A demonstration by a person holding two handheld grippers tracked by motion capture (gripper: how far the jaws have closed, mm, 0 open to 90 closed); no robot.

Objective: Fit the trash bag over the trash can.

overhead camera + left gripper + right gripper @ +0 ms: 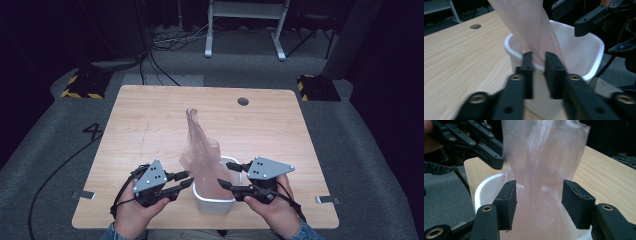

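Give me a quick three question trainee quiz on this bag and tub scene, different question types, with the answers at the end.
1. True or false: the pink plastic bag stands up out of the white tub.
2. Which gripper has its jaws nearly shut at the bag's edge: A the left gripper, B the right gripper?
3. Fill in: the tub sits on a ___ table.

Key: 1 true. 2 A. 3 wooden.
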